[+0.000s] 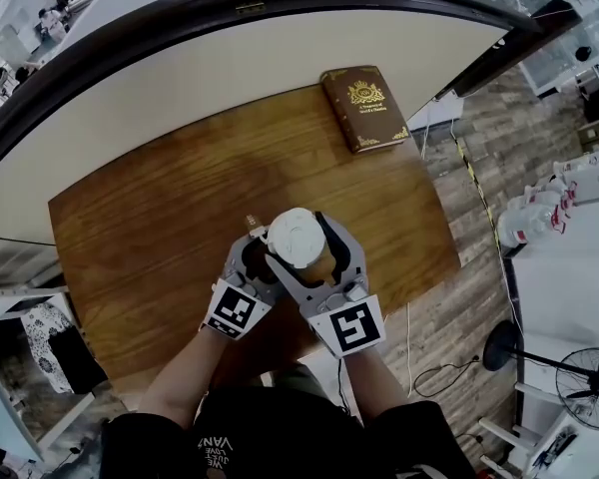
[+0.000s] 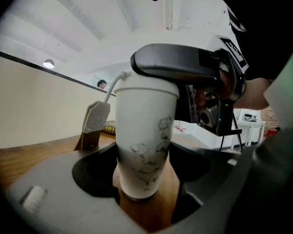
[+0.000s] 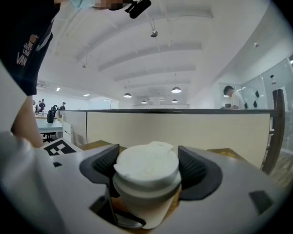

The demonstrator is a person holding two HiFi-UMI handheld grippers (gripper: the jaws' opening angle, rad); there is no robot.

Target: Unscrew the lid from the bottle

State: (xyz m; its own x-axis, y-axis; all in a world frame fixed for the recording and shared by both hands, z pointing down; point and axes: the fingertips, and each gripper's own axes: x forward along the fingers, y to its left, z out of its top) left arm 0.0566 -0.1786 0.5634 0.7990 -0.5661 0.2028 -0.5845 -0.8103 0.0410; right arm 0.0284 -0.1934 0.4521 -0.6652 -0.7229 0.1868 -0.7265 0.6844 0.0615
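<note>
A white bottle with a faint flower drawing stands upright on the wooden table. Its white lid is on top. A tea-bag tag hangs on a string from the rim. My left gripper is shut on the lower body of the bottle, one jaw on each side. My right gripper is shut on the lid, its ribbed pads pressing the lid's sides. In the head view both grippers meet at the bottle, the left gripper lower and the right gripper around the lid.
A brown book with gold print lies at the table's far right corner. A cream partition wall runs behind the table. To the right, on the floor, are a fan and white items.
</note>
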